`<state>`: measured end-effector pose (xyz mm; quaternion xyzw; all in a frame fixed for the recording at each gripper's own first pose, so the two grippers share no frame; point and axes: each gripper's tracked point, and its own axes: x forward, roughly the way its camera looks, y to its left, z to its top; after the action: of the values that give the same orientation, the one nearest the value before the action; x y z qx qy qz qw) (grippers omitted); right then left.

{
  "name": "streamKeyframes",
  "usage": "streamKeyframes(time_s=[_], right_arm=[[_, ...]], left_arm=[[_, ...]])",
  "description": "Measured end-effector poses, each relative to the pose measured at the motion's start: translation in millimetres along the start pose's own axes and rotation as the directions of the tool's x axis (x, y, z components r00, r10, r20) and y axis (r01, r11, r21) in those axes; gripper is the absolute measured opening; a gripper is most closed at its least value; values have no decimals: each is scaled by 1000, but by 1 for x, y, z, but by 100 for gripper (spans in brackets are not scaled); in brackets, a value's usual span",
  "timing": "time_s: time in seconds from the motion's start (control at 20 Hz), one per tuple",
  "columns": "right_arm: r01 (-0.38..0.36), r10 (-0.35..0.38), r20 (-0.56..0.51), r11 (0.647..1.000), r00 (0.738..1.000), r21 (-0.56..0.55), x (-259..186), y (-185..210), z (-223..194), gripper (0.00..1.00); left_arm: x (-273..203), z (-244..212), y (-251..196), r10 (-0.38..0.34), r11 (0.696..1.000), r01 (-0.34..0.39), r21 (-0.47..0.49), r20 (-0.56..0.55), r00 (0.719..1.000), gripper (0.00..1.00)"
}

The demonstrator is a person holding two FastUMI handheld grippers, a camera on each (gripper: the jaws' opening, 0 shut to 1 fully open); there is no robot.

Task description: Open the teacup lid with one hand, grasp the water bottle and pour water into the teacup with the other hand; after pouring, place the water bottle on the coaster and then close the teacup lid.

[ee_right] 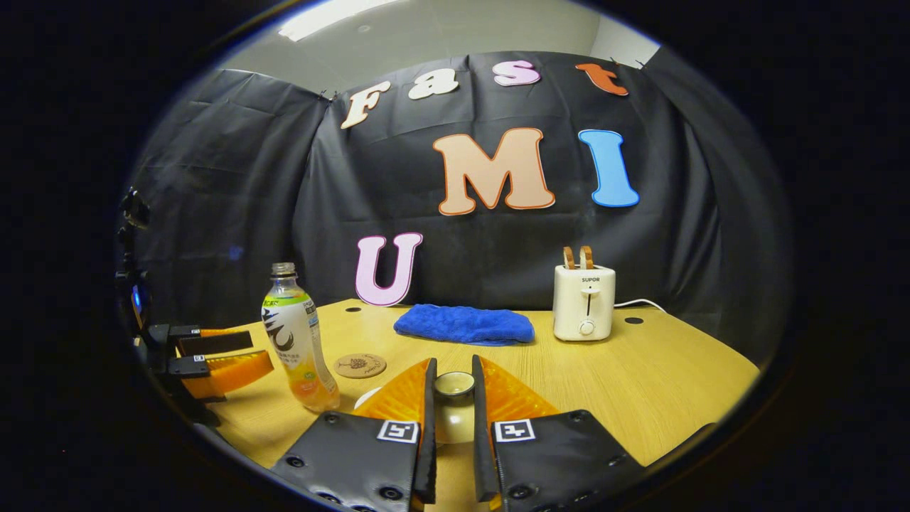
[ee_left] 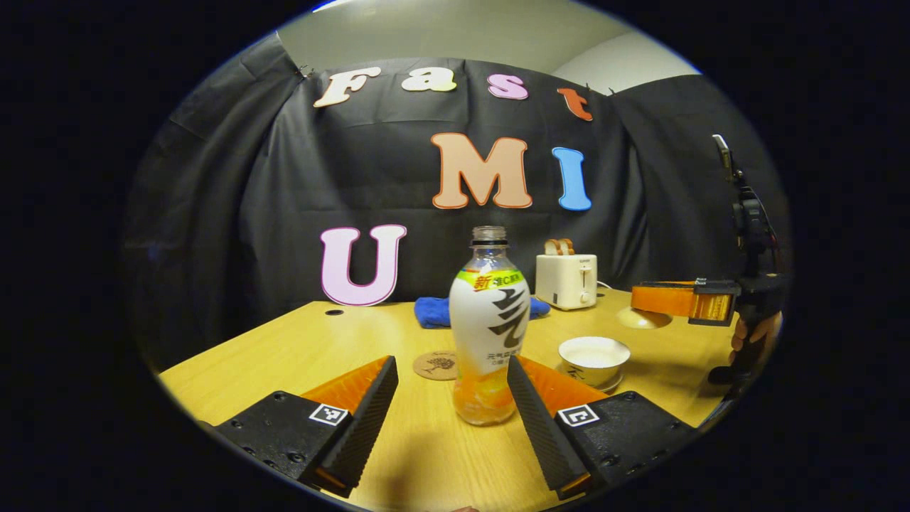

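Left gripper: we are holding its fingers spread wide on either side of the water bottle, the right finger close to or touching the bottle's flank, the left one apart from it; neither is pressing yet. Right gripper: we are pinching the teacup lid by its knob, both fingers closed against it. In the left gripper view we are seeing that gripper raised to the right of the bottle, with the lid's disc hanging under it.

The bottle is standing upright and uncapped near the table's front edge, holding only a little orange liquid at its base. We are judging it light, thin-walled and smooth, so a hard squeeze may dent it or push liquid toward the open neck. The labelled mid-body, where the fingers are now level, looks the best place to hold.

The teacup is sitting open on its saucer just right of the bottle; being ceramic, it looks fragile and easy to knock. The coaster is lying just behind and left of the bottle. Farther behind the bottle are resting a blue cloth and a toaster. Nothing is standing between bottle and cup on the wooden table; only the raised lid is hanging near the pouring path.
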<state>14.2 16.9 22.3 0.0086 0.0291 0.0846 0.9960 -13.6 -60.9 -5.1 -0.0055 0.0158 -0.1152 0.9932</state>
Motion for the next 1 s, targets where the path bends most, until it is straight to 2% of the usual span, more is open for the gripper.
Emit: streamKeyframes(time_s=[0.3, 0.5, 0.85, 0.95, 1.0], right_arm=[[3, -3, 8, 1000, 1000, 2, -5, -7, 6, 23], [15, -15, 13, 1000, 1000, 10, -9, -13, 8, 27], [15, -15, 23, 1000, 1000, 11, -13, -17, 14, 24], [13, -13, 37, 1000, 999, 12, -15, -16, 20, 24], [13, -13, 43, 1000, 999, 11, -16, -16, 22, 24]], left_arm=[[13, -3, -18, -56, 998, 55, -8, -29, 998, 91], [26, -6, -21, -54, 999, 54, -11, -49, 997, 91], [45, -7, -27, -48, 999, 48, -5, -64, 997, 90], [50, -9, -23, -26, 1000, 26, -1, -75, 997, 87], [51, -11, -22, -18, 1000, 18, 0, -84, 996, 81]])
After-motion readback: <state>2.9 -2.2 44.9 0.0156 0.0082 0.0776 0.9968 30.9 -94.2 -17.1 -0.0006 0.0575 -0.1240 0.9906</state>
